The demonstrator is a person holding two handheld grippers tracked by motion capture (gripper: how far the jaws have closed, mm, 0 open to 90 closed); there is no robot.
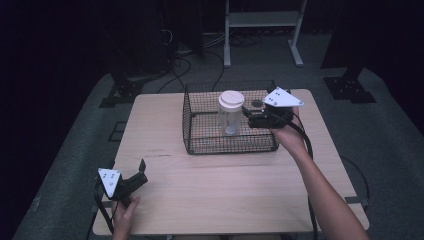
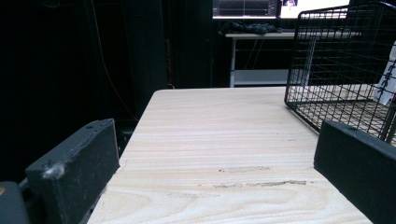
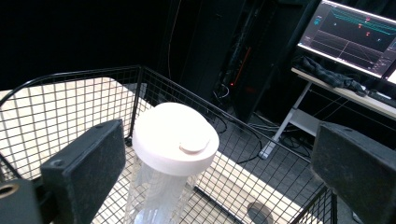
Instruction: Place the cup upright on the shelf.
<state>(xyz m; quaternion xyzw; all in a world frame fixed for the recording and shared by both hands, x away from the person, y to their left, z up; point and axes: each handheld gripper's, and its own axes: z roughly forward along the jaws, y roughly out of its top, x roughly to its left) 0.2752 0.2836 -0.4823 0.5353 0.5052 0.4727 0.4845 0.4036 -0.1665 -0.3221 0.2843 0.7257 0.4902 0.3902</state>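
Cup: a clear plastic cup [image 1: 230, 114] with a white lid [image 3: 175, 137] stands upright inside the wire basket [image 1: 200, 145], toward the basket's 12 o'clock side, near the middle of its width.
Long axis: vertical, lid up, base on the basket floor; it points straight at the ceiling.
Right tongs: the right gripper [image 1: 248, 116] sits at the cup's 3 o'clock, just beside it and reaching in over the basket's right wall. Its jaws are spread wide; in the right gripper view the lid lies between them, nearer one jaw, nothing pinched.
Key relation: the cup lies at 9 o'clock from the right tongs, so I would judge a short push that way and a squeeze across the upright body is what comes next.
Left tongs: the left gripper [image 1: 136, 176] rests low at the table's [image 1: 225, 200] 7 o'clock corner, well apart from the basket, jaws spread and holding nothing.
Nearer hand: the right, by far.
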